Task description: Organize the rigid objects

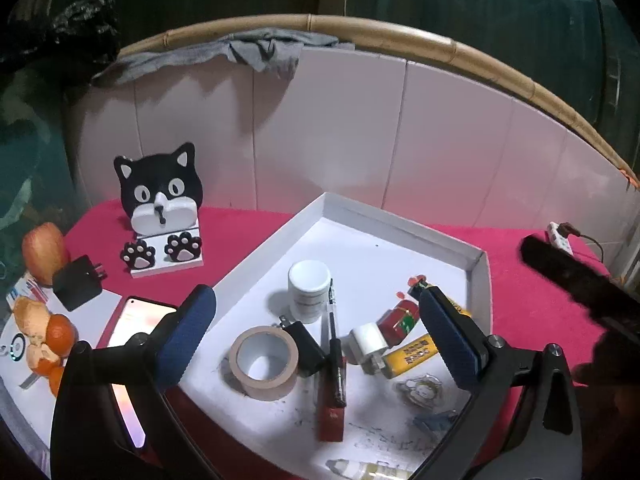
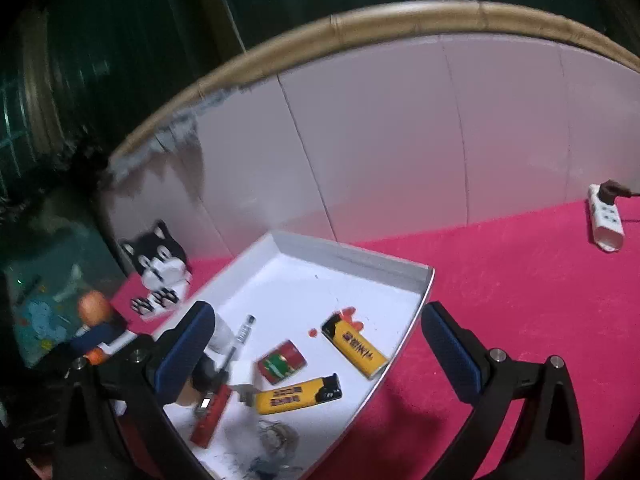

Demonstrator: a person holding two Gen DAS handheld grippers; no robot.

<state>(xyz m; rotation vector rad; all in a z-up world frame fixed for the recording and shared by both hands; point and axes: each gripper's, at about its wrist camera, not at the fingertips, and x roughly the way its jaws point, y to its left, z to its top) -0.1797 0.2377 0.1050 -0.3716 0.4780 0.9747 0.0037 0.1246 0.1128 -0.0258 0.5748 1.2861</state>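
Most small items — tape roll (image 1: 264,362), pen (image 1: 334,344), yellow lighters (image 2: 298,395) — already lie inside the white tray (image 1: 476,264). Outside it, left, a black charger (image 1: 78,282) remains. Left gripper (image 1: 316,334) and right gripper (image 2: 316,354) both spread, empty.

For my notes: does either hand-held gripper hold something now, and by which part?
Nothing is held: left hand-held gripper and right hand-held gripper are both open.

Two yellow lighters (image 2: 298,394) lie in a white tray (image 2: 352,258) on pink cloth (image 2: 520,280).
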